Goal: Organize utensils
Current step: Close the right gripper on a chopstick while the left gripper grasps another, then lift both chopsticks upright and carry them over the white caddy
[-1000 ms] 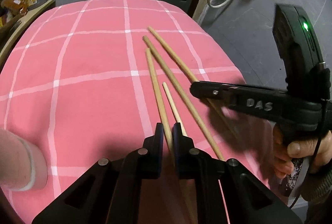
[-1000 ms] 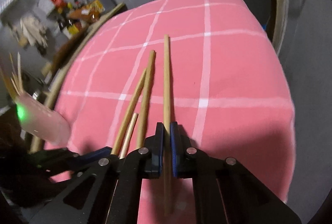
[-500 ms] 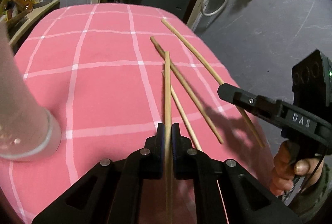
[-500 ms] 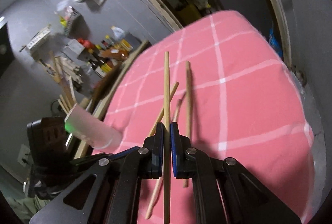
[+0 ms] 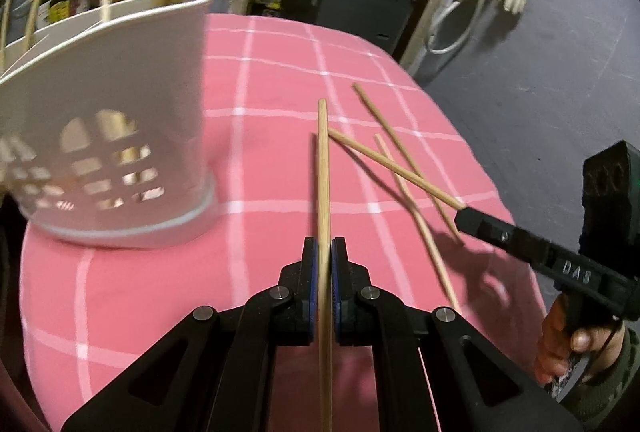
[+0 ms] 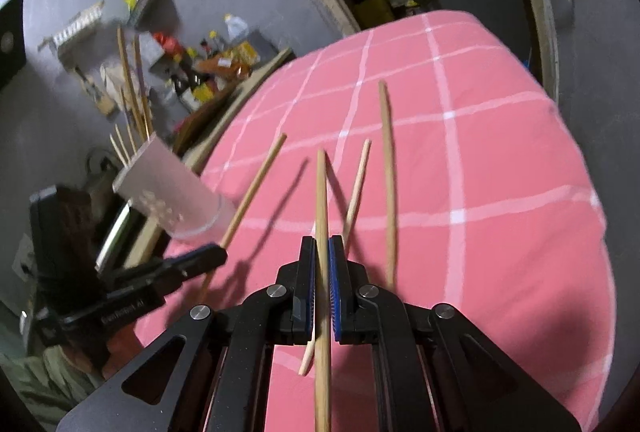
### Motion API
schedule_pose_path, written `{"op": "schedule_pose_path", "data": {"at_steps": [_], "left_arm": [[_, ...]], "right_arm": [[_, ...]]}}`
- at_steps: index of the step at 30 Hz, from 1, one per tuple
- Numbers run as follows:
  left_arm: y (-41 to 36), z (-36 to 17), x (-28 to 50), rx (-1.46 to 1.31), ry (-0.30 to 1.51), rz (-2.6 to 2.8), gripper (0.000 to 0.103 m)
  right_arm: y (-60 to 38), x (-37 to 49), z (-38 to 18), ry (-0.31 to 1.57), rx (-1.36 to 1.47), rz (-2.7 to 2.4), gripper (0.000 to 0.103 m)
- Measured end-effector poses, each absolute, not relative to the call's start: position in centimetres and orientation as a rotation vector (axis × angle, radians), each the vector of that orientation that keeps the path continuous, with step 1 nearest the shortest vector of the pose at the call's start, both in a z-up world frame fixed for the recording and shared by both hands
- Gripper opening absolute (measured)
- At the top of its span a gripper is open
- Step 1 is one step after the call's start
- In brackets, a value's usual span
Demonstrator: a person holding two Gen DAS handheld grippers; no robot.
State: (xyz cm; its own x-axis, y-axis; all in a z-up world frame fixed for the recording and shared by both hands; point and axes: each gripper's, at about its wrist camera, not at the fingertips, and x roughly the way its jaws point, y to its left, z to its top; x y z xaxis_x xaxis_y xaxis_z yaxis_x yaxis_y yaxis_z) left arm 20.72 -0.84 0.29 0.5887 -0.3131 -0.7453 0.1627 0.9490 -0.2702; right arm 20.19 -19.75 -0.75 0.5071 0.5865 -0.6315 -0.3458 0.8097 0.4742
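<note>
The left gripper (image 5: 324, 252) is clamped on a wooden chopstick (image 5: 323, 184), which runs straight out between its blue-padded fingers and stands clear of the pink checked cloth (image 5: 280, 80). A second ago this chopstick lay on the cloth between barely parted jaws; half a second ago it was already gripped and raised. The white perforated holder (image 5: 120, 120), only a sliver at the left edge before, now fills the left of the left wrist view, close to the gripper and holding several chopsticks that poke above its rim (its base looks tilted, though the blur makes this uncertain).

The right gripper (image 6: 320, 256) is likewise closed on a second chopstick (image 6: 321, 200), held off the cloth and pointing forward. A second ago this stick lay flat among the others with the jaws around it; it has since been lifted. In the left wrist view the same stick (image 5: 396, 168) slants up and left from the right gripper's tip (image 5: 466, 218).

Two loose chopsticks remain on the cloth: a long one (image 6: 387, 176) just right of the held stick and a shorter one (image 6: 356, 192) crossing under it. In the right wrist view the holder (image 6: 168, 196) stands at the cloth's left edge, beside the left gripper (image 6: 218, 252).
</note>
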Motion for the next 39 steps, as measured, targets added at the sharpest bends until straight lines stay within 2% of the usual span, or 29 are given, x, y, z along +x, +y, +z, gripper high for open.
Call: {"op": "schedule_pose_path", "data": {"at_steps": [9, 12, 14, 16, 25, 27, 28, 33, 39], "left_arm": [[0.7, -1.5, 20.8, -0.184, 0.99, -0.204, 0.004], [1.3, -1.4, 20.7, -0.187, 0.994, -0.212, 0.004], [1.5, -1.4, 20.7, -0.184, 0.996, -0.215, 0.004], [1.7, -1.4, 20.9, -0.184, 1.0, -0.219, 0.005], [1.1, -1.7, 22.7, -0.131, 1.03, -0.221, 0.005], [1.0, -1.7, 23.0, -0.112, 1.035, -0.225, 0.005], [0.9, -1.7, 23.1, -0.108, 1.038, -0.224, 0.005], [1.1, -1.8, 22.9, -0.115, 1.031, -0.229, 0.005], [1.8, -1.1, 21.0, -0.164, 0.931, -0.267, 0.004]], "right_arm": [[-16.0, 20.2, -1.4, 0.962, 0.099, 0.628, 0.006], [-15.0, 20.8, -1.6, 0.988, 0.05, 0.629, 0.012], [-14.5, 21.6, -1.9, 1.012, 0.027, 0.633, 0.021], [-13.8, 22.2, -2.2, 1.03, 0.006, 0.641, 0.021], [-10.9, 25.0, -2.2, 1.081, -0.106, 0.653, 0.021], [-10.8, 25.3, -2.3, 1.09, -0.109, 0.647, 0.016], [-10.9, 25.4, -2.3, 1.093, -0.108, 0.638, 0.008], [-12.8, 25.3, -2.4, 1.102, 0.054, 0.639, 0.006], [-16.1, 22.5, -1.1, 0.939, 0.284, 0.648, 0.006]]}}
